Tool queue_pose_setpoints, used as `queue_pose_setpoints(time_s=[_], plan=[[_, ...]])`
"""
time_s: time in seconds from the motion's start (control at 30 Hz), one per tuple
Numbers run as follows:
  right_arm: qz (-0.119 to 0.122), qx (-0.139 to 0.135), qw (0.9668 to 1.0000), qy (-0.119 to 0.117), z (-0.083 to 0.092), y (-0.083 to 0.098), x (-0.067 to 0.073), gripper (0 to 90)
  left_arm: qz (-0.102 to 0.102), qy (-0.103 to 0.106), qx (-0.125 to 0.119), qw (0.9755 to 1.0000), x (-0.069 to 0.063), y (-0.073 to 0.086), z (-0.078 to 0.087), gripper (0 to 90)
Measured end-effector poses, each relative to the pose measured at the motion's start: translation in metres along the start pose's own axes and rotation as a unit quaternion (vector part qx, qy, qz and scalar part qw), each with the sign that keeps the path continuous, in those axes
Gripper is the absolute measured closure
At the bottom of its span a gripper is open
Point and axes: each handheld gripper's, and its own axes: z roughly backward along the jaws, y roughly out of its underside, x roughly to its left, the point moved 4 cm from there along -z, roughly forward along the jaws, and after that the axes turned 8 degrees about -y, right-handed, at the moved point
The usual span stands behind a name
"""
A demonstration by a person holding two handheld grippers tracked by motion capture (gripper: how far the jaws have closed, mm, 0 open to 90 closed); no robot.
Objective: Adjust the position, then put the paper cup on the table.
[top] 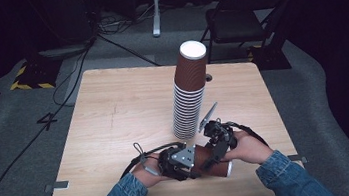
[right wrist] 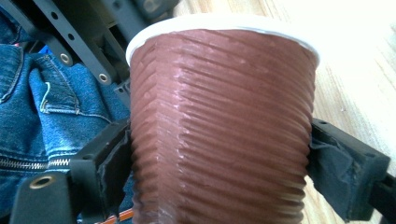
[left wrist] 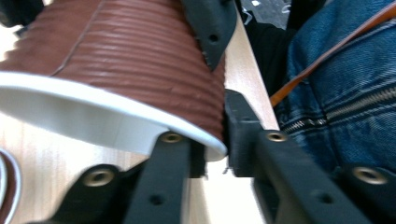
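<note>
Two grippers meet over one brown paper cup (top: pixel 214 165) lying on its side close to the near edge of the wooden table (top: pixel 114 115), right of that edge's middle. Its wall is ribbed, tapered cardboard with a rolled white rim and white inside. The right gripper (right wrist: pixel 219 158) is clenched on it: in the right gripper view, black padded jaws press both flanks of the ribbed wall. The left gripper (top: pixel 183 161) has one jaw inside the cup's mouth and one outside at the rim, as its own view shows; whether those pads press the wall I cannot tell. Denim sleeves cross the near edge. Just beyond the grippers, a tall stack of like cups (top: pixel 188 94) stands upturned, right of the table's centre. Pale wood grain lies bare toward the left edge and far corners.
</note>
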Motion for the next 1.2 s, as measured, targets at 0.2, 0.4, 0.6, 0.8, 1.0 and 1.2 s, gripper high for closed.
queue_pose_setpoints(time_s=[0.2,0.4,0.6,0.8,1.0,1.2], plan=[[0.009,-0.009,0.9999,0.010,0.005,0.002,0.001,15.6,0.036,-0.004,-0.007,0.9993,0.007,0.002,0.000,35.6],[0.013,-0.036,0.9990,0.021,0.016,0.006,0.002,15.1,0.065,-0.017,-0.031,0.9972,0.012,0.005,0.009,27.3],[0.026,-0.091,0.9945,0.045,0.037,0.016,0.003,15.0,0.094,-0.039,-0.055,0.9933,0.019,0.015,0.026,24.9],[0.053,-0.196,0.9743,0.097,0.069,0.026,0.004,14.8,0.125,-0.064,-0.073,0.9874,0.025,0.031,0.042,25.7],[0.068,-0.299,0.9359,0.173,0.097,0.037,-0.003,14.4,0.153,-0.075,-0.083,0.9819,0.029,0.045,0.051,27.8],[0.077,-0.349,0.9068,0.223,0.109,0.042,-0.010,13.9,0.179,-0.090,-0.081,0.9763,0.034,0.062,0.057,27.9]])
